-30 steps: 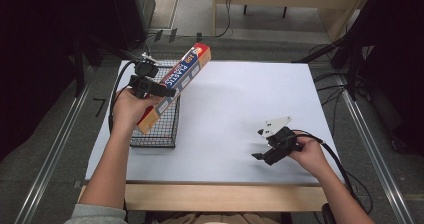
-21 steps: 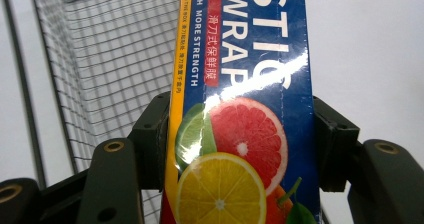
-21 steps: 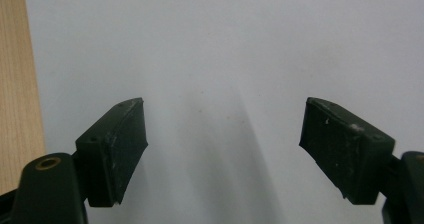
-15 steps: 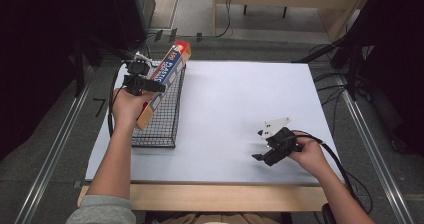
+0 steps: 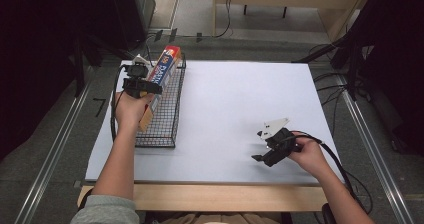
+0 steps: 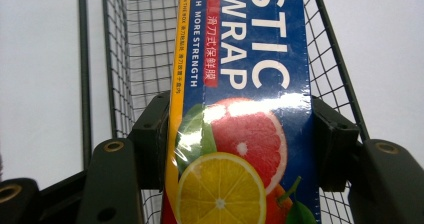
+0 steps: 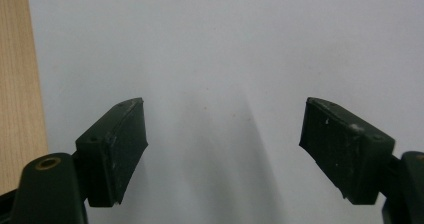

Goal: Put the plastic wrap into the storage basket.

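On the box of plastic wrap [image 6: 245, 109] I can read "WRAP", "MORE STRENGTH" and Chinese characters above citrus slices. Left gripper [image 5: 141, 86] is clamped on it over the wire basket [image 5: 167, 129] at the table's left. Right gripper [image 5: 272, 151] rests with jaws apart on the white table sheet [image 5: 240, 99]; the floor is grey.

Tongs [image 6: 239, 149] clamp plastic wrap box [image 6: 245, 109] over wire basket [image 6: 135, 49], white tabletop [image 6: 40, 74] beyond.
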Tool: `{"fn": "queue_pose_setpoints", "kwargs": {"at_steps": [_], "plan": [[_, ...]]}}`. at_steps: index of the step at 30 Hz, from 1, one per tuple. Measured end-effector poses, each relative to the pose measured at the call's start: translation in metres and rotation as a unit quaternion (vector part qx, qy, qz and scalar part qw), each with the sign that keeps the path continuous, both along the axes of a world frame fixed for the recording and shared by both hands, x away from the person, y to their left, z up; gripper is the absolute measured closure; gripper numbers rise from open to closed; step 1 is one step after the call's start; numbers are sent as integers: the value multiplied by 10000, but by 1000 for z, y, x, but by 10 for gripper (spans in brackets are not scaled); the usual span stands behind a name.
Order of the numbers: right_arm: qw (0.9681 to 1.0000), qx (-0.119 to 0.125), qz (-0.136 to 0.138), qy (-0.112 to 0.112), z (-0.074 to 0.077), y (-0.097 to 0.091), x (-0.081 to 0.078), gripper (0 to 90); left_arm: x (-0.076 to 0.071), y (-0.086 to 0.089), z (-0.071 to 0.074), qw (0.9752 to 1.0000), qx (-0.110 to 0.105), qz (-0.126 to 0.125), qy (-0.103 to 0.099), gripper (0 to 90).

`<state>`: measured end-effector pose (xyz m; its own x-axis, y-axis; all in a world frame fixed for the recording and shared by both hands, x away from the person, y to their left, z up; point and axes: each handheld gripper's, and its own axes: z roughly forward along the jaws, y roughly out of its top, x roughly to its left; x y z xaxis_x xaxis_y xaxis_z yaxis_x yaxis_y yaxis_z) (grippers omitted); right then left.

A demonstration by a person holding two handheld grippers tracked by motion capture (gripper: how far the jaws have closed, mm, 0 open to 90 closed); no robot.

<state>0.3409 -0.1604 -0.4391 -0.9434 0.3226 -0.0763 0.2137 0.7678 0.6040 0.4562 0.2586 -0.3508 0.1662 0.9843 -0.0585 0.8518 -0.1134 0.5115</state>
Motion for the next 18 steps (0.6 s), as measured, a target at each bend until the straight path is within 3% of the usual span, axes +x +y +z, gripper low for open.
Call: {"fn": "queue_pose_setpoints", "kwargs": {"at_steps": [3,9,13,18], "plan": [[10000,-24,21,13,-1,1,-1,192,3,-4,-4,9999,82,37,110,394],[9999,-89,73,-1,-2,3,-2,192,5,-7,-13,9999,52,92,132,393],[9999,-91,92,18,-2,4,-3,192,6,-11,-17,9996,159,79,211,393],[9999,-142,92,20,-3,4,-2,192,7,-11,-24,9994,28,147,302,393]]}}
